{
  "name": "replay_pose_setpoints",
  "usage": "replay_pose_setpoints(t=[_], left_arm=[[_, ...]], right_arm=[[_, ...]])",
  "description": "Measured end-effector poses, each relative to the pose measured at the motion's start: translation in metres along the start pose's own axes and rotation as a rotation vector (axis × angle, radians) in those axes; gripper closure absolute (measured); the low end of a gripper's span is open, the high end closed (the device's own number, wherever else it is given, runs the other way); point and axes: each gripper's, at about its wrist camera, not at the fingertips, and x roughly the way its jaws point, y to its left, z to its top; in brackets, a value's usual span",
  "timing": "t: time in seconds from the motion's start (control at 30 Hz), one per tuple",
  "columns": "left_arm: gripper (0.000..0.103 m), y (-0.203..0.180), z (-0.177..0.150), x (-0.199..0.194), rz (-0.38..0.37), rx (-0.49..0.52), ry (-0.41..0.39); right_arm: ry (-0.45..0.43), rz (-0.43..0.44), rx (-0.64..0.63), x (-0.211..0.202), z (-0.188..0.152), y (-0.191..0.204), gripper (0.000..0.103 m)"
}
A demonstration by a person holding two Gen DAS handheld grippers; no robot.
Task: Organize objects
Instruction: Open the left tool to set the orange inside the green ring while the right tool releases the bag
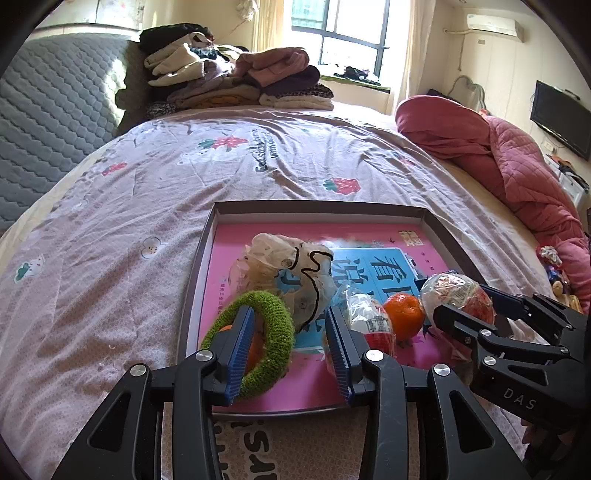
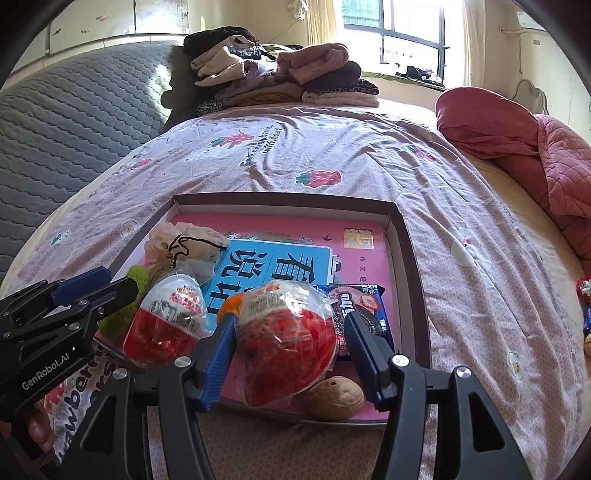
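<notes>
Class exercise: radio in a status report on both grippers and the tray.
Left gripper open around the green ring. Right gripper open, red-and-white egg between its jaws. Tray crowded; walnut close by.

Daylight pours in from the window (image 1: 341, 35) at about twelve o'clock, blown out to near white in both views. It falls bright on the bedspread (image 1: 258, 162) and leaves a sunlit patch on the grey quilted headboard (image 1: 55, 110) toward ten o'clock, with the clothes pile (image 1: 236, 74) casting a dark shadow beside it. Everything is sharp, without motion blur. Fisheye bending curves the bed's edges, and black vignetting fills the corners.
</notes>
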Motion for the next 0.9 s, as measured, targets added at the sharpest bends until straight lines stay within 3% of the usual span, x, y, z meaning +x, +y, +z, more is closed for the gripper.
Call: replay_pose_setpoints(t=[0.9], left_arm=[[0.062, 0.0, 0.0, -0.009, -0.002, 0.002, -0.007]], right_arm=[[-0.024, -0.014, -0.016, -0.011, 0.008, 0.001, 0.041]])
